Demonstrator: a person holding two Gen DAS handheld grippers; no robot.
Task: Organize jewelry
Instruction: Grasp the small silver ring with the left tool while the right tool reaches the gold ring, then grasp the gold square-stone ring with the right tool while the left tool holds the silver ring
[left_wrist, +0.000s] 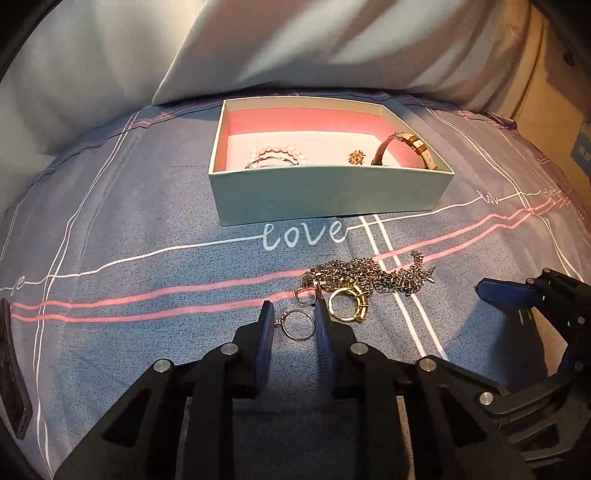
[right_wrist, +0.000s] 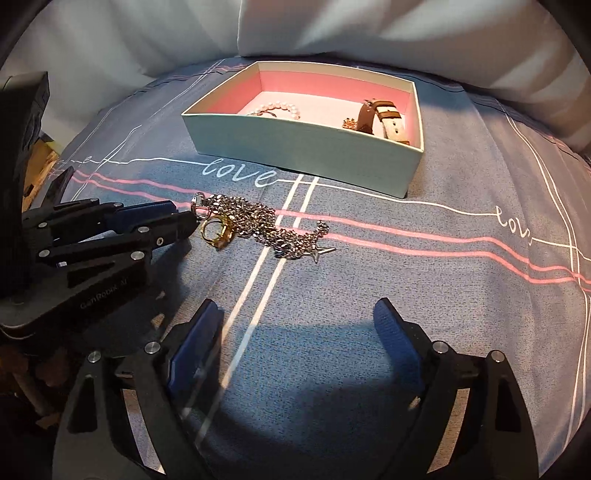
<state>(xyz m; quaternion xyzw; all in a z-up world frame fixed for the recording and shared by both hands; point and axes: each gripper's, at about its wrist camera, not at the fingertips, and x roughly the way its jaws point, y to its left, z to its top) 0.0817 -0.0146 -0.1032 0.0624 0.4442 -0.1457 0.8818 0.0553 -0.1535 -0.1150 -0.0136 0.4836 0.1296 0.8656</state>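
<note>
A mint box with a pink lining holds a pearl bracelet, a small gold brooch and a watch. In front of it on the bedspread lie a silver chain, a gold ring and a thin silver ring. My left gripper straddles the silver ring, jaws narrowly apart, touching nothing that I can see. My right gripper is open and empty, short of the chain. The box also shows in the right wrist view.
The blue bedspread with pink and white lines and the word "love" covers the bed. White pillows stand behind the box. A dark flat object lies at the far left edge.
</note>
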